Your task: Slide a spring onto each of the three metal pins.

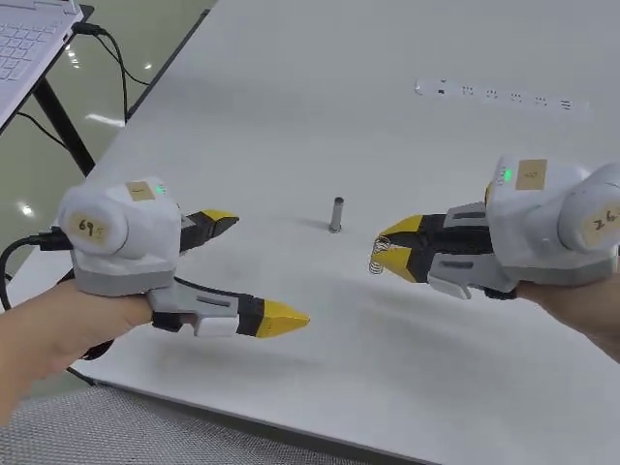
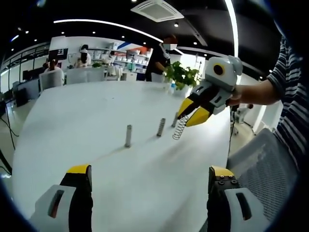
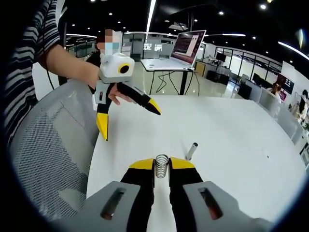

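Observation:
A short metal pin stands upright on the white table, between my two grippers. My right gripper is shut on a small steel spring, which hangs just right of the pin and a little nearer. In the right gripper view the spring stands pinched between the jaws, the pin just beyond it. My left gripper is held open and empty left of the pin. The left gripper view shows the pin, two more posts further right, and the held spring.
A white power strip lies at the table's far right. A laptop on a stand with cables sits off the far left edge. A grey mesh chair is close to the near edge. People stand in the background.

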`<state>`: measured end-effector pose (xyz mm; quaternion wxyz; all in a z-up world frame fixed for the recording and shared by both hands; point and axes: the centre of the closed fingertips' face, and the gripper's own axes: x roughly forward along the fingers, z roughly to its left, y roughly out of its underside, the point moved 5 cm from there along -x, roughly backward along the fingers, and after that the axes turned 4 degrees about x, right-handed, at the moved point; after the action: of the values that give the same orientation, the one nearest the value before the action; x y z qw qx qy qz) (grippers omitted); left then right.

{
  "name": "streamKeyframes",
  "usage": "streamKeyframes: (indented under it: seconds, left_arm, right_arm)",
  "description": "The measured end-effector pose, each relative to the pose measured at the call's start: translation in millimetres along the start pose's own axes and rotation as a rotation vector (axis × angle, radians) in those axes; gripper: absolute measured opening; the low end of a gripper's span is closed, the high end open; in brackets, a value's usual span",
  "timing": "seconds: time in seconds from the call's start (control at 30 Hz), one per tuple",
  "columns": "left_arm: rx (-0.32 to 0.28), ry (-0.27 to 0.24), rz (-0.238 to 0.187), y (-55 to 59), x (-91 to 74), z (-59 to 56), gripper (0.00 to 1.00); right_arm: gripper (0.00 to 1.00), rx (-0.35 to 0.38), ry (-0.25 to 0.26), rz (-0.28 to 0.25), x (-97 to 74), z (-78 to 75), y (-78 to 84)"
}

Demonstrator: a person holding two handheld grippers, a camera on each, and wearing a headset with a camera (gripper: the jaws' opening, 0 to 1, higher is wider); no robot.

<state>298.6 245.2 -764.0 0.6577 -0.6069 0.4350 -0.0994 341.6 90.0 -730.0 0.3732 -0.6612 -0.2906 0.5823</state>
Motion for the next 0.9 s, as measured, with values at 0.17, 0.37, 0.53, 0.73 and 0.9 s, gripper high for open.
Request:
streamKeyframes:
  seconds: [0.17, 0.37, 0.53, 0.73, 0.9]
  left_arm:
    - [-0.003, -0.018, -0.001, -2.2, -4.7, 5.7, 0.98]
    - [-0.007, -0.024, -0.004, -3.2, -5.9, 6.7, 0.98]
    - [-0.001, -0.036, -0.002, -3.2, -6.5, 7.9, 0.98]
    - [-0.003, -0.042, -0.010, -5.5, -7.9, 9.5, 0.98]
    - [-0.001, -0.063, -0.028, -9.2, -11.1, 12.8, 0.98]
  right_arm:
    - [0.08, -0.003, 0.008, -0.002, 7.2, -7.2, -6.3]
    - [0.08, 0.007, 0.064, -0.024, 15.8, -28.6, -23.3]
    - [0.08, 0.043, 0.110, -0.055, 24.2, -47.9, -37.6]
    - [0.08, 0.157, 0.137, -0.090, 37.4, -65.5, -41.8]
    - [0.08, 0.207, 0.142, -0.093, 45.5, -69.6, -38.2]
